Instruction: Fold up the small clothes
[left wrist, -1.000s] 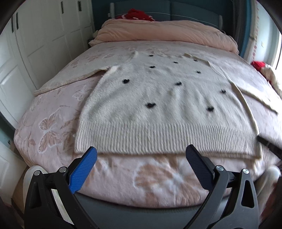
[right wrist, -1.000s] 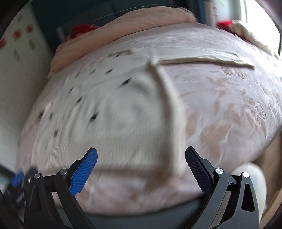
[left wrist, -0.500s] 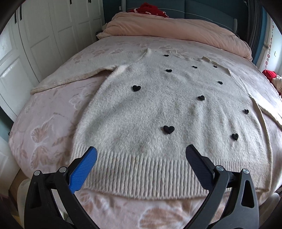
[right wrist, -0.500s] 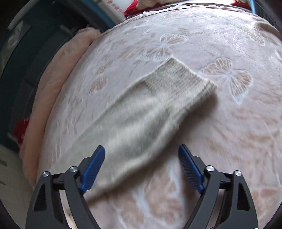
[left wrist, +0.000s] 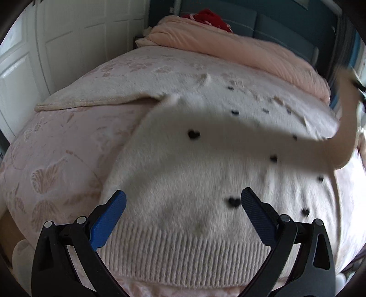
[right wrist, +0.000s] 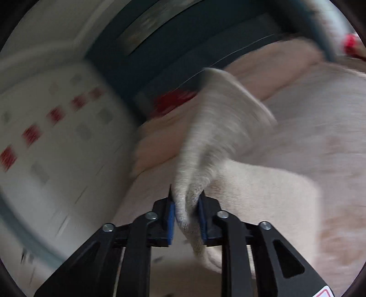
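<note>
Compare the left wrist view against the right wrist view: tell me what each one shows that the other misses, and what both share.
Only the left wrist view shows the sweater body spread flat with its black hearts, its ribbed hem, and the open left claw above it. Only the right wrist view shows the right claw shut on the sleeve. Both show the lifted sleeve, the pink bedspread and the red item by the headboard.

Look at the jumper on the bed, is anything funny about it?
Yes. One sleeve is up off the bed, pinched by its cuff in the right gripper, while the jumper lies flat. The other sleeve lies stretched out. The left gripper is open above the hem, holding nothing.
</note>
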Demonstrator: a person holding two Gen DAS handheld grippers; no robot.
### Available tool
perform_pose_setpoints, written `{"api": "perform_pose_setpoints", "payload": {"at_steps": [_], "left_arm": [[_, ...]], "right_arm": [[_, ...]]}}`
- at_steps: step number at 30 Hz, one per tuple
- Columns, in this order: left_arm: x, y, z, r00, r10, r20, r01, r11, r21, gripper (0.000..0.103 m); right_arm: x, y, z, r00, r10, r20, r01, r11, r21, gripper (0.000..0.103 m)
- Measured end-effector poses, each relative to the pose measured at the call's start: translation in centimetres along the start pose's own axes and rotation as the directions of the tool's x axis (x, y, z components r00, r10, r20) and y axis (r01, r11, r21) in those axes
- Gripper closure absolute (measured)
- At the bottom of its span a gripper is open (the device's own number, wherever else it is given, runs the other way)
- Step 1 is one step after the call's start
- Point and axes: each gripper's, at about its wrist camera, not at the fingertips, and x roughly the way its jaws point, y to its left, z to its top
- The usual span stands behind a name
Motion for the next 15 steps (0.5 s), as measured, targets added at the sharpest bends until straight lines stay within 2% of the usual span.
{"api": "perform_pose_setpoints", "payload": {"at_steps": [2,4,5,7,10,13,15], "left_arm": [[-0.2,0.7,1.3,0.999,-0.04,0.006,0.04,0.998,-0.045,0.005],[0.0,1.3,3.1,0.997,-0.083,0.009,0.083,0.993,-0.089,0.005],[0.3,1.5,4.2,0.993,-0.114,0.012,0.114,0.988,-0.108,0.005],[1.4,1.6,6.7,0.986,-0.164,0.009,0.164,0.977,-0.138,0.005],[4.8,0.9,10.8,0.975,-0.221,-0.005,0.218,0.963,-0.159,0.005],[9.2,-0.8,13.7,0.974,-0.227,-0.013,0.222,0.962,-0.158,0.005],[12.8,-1.5,15.0,0.974,-0.219,-0.06,0.204,0.959,-0.195,0.005]], "right_arm": [[5.0,4.3,-2.5,0.995,0.032,-0.089,-0.039,0.996,-0.079,0.056],[7.8,6.6,-5.3,0.992,-0.002,-0.129,-0.017,0.989,-0.15,0.056],[8.4,6.6,-6.9,0.989,-0.017,-0.144,-0.005,0.989,-0.15,0.054],[7.9,4.7,-9.2,0.987,-0.046,-0.157,0.03,0.995,-0.1,0.051],[4.7,-1.5,-13.0,0.975,-0.122,-0.185,0.133,0.99,0.051,0.048],[2.6,-5.4,-15.3,0.952,-0.186,-0.241,0.219,0.969,0.116,0.047],[1.6,-7.8,-16.4,0.951,-0.197,-0.238,0.245,0.95,0.194,0.047]]}}
